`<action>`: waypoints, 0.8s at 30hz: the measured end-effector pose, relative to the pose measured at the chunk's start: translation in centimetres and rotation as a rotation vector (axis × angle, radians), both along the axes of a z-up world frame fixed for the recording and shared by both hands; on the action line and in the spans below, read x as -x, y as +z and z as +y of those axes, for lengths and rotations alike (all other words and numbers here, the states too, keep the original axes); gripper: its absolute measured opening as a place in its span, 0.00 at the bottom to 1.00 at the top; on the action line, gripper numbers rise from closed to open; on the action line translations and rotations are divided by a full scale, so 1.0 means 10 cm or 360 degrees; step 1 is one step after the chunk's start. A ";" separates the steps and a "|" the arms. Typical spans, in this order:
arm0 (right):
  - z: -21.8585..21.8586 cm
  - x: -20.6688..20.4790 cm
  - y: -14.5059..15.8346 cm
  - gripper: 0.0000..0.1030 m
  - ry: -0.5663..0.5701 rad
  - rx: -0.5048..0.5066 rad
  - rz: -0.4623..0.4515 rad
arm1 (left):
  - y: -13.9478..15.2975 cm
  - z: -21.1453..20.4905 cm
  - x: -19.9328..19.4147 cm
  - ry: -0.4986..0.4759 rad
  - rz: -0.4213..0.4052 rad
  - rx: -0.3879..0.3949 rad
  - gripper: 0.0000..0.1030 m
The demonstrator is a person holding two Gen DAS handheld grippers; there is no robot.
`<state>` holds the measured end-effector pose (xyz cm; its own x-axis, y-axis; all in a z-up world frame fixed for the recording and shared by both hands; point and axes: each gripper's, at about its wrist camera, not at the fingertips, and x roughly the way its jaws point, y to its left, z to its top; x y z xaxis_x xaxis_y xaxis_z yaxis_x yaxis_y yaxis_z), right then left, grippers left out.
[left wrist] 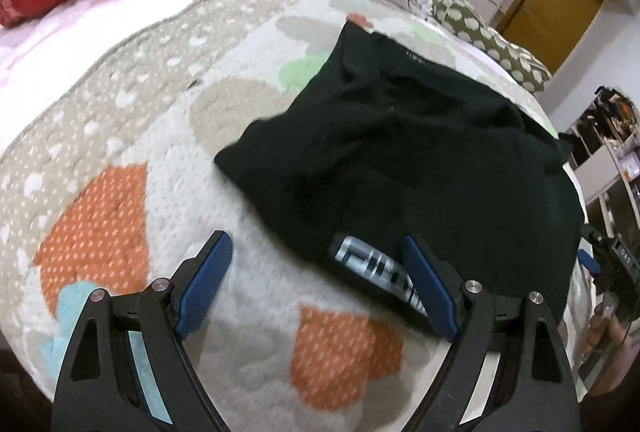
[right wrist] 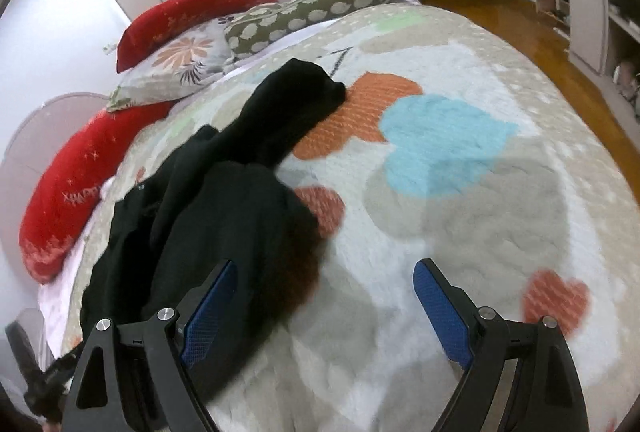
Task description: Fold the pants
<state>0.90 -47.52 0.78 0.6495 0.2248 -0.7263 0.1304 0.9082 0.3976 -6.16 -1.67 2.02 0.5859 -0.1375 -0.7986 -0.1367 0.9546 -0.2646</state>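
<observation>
Left wrist view shows the black pants lying in a loose, rumpled heap on the bed cover, toward its right half, with the patterned waistband turned out at the near edge. The left gripper hangs just over that near edge with its jaws spread wide and nothing between them; its right finger sits beside the waistband, a likely first grab point, since the waist gives a firm edge to pull the cloth flat.

From the right wrist view, one leg trails away toward the pillows, while the bulk is bunched close to the right gripper, which is also spread apart and empty, above bare cover beside the heap.

Nothing is folded yet by the look of it; the pants probably need spreading out first.

Red pillows, a floral pillow and a spotted bolster line the head of the bed, well apart from the pants. The cover on the right is open, leaving room to lay the legs out.
</observation>
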 end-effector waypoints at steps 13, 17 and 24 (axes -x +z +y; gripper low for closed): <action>0.15 0.04 0.37 0.16 0.0102 -0.0120 -0.0287 | 0.10 -0.10 -0.41 -0.0120 -0.0013 0.0190 0.17; 0.14 0.68 0.94 0.16 0.0020 0.0260 -0.0407 | 0.38 0.01 -0.20 -0.0191 -0.0096 0.0197 0.16; -0.27 1.45 0.83 0.83 -0.0118 0.0572 -0.0095 | 0.24 0.14 0.09 -0.0191 -0.0030 0.0013 0.16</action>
